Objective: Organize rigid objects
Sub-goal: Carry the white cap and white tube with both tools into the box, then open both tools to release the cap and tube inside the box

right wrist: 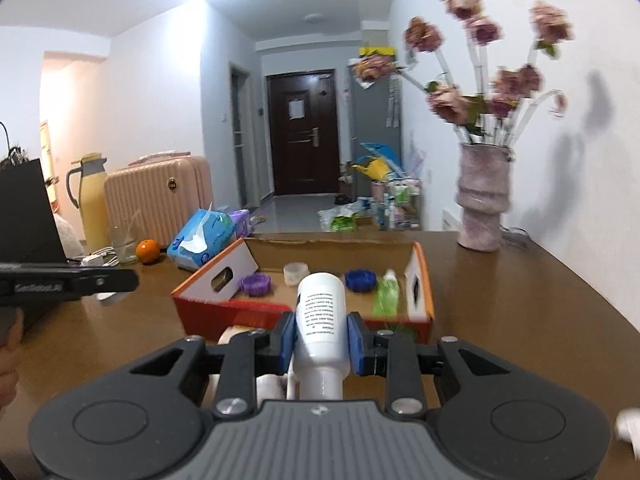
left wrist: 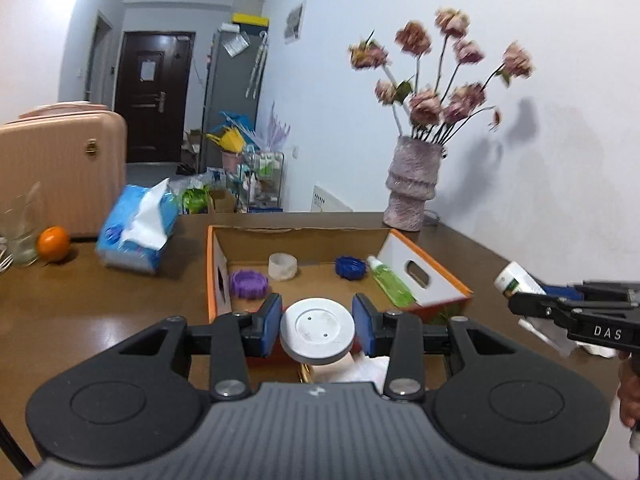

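Nearest to me, my left gripper point(left wrist: 317, 326) holds a round grey-white lid point(left wrist: 317, 333) between its blue pads point(left wrist: 270, 322), which press on the rim from both sides; the disc faces the camera and hangs just before the near wall of the box point(left wrist: 440, 270). I judge it is light, stiff and smooth, so it can turn or slide in the pads; the rim, across the widest line, is the good place to hold. My right gripper point(right wrist: 321, 338) is closed on a white bottle point(right wrist: 321, 316), the pads on the middle of its body, its neck toward the camera and its bottom toward the box. It looks like hard plastic, probably not heavy, but round and slippery, so a grip at the middle keeps it from tipping. Farther, inside the box, lie a purple ring point(left wrist: 248, 283), a pale cup point(left wrist: 283, 266), a blue ring point(left wrist: 351, 267) and a green bottle point(left wrist: 392, 282) against the right wall. Behind the box stands a vase point(left wrist: 412, 184), which seems fragile, so I keep away from it.
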